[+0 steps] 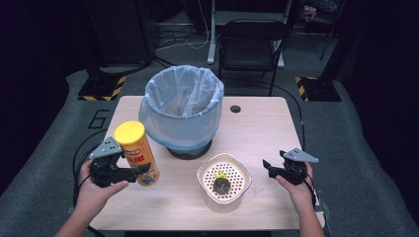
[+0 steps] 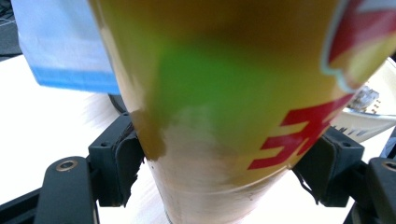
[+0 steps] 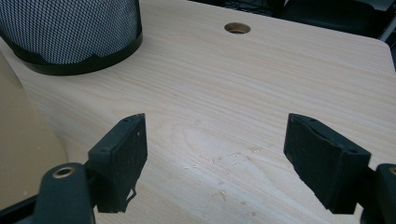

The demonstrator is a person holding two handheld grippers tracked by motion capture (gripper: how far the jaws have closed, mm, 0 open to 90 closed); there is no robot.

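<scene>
From the high view, my left gripper (image 1: 129, 174) is clamped on the lower part of a tall canister (image 1: 138, 153) with a yellow lid and a yellow-orange label; the canister stands slightly tilted at the left of the wooden table (image 1: 262, 123), just in front of the bin (image 1: 182, 109), which is a dark mesh basket lined with a pale blue bag; I cannot tell from here whether the canister's base touches the tabletop. To the right of the canister sits a white strainer bowl (image 1: 224, 182) with a perforated insert, and in it lie a dark lump (image 1: 222, 185) and a small yellow scrap (image 1: 220, 175). My right gripper (image 1: 271, 168) hovers at the right side of the table, near the bowl but apart from it, its jaws spread with nothing between them.

In the left gripper view, the canister (image 2: 224, 107) rises between my two black jaws — both press against its sides, one on each flank; its wall shows a green patch and red lettering, all blurred. Behind it at the upper left hangs the blue edge of the bin's bag (image 2: 60, 51); at the right edge the rim of the white bowl (image 2: 369, 116) peeks in.

In the right gripper view, my jaws stand wide apart over bare wood (image 3: 261, 79) — nothing held; a few small wet specks (image 3: 229, 158) lie on the table between them. The mesh base of the bin (image 3: 70, 32) sits at the upper left; a round cable hole (image 3: 237, 28) shows farther back.
</scene>
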